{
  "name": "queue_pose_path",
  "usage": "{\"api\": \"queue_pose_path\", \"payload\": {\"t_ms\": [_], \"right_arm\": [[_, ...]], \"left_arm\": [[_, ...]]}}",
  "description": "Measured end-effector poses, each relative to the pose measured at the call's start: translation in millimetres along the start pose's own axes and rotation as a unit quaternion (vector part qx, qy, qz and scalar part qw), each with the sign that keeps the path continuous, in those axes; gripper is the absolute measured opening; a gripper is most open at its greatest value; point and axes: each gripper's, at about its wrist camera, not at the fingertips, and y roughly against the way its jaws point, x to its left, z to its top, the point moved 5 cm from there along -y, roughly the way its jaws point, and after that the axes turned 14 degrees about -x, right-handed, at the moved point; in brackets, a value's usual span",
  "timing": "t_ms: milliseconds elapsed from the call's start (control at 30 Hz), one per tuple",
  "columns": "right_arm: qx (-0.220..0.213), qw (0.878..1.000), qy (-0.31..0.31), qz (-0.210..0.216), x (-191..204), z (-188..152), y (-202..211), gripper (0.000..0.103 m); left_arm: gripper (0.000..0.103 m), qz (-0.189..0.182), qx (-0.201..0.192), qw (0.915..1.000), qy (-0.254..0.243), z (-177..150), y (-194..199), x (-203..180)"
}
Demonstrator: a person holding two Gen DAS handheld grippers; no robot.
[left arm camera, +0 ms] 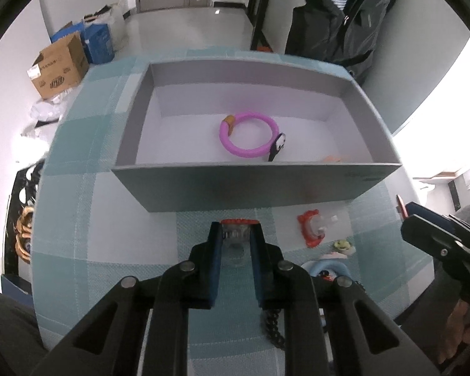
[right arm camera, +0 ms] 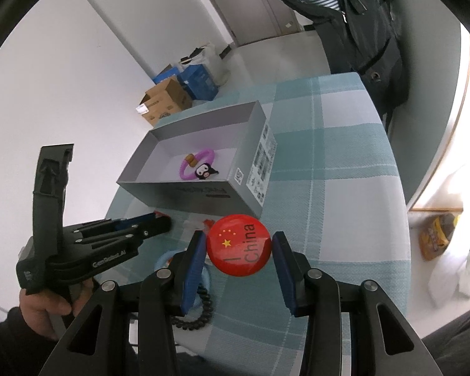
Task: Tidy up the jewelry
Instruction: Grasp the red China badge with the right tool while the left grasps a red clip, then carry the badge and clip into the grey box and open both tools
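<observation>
The left gripper [left arm camera: 236,235] has its jaws clamped on a clear clip with a red-orange edge [left arm camera: 237,230], just near the grey box [left arm camera: 203,185] on the worktop [left arm camera: 109,219]. Inside the box lies a pink bracelet [left arm camera: 249,138]. The right gripper [right arm camera: 239,246] grasps a red China badge [right arm camera: 239,246]; a black beaded strand [right arm camera: 203,308] lies half-hidden beneath.

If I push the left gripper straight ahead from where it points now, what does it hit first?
Most likely the near wall of the grey box. The left gripper, shut on a clear piece with a red beaded edge, points at that wall below its rim. Depth is unclear, but nothing shows on the cloth between.
</observation>
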Motion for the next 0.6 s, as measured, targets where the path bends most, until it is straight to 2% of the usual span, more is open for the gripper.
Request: {"api": "queue_pose_path", "payload": {"t_ms": [300, 600], "right_arm": [[-0.029, 0.999, -0.006, 0.020, 14, 14, 13, 0.042], [-0.040, 0.998, -0.009, 0.048, 33, 44, 13, 0.042]], "left_arm": [[0.013, -0.036, -0.034, 0.9987, 0.004, 8, 31, -8], [0.013, -0.043, -0.065, 0.9969, 0.011, 30, 46, -2]]}}
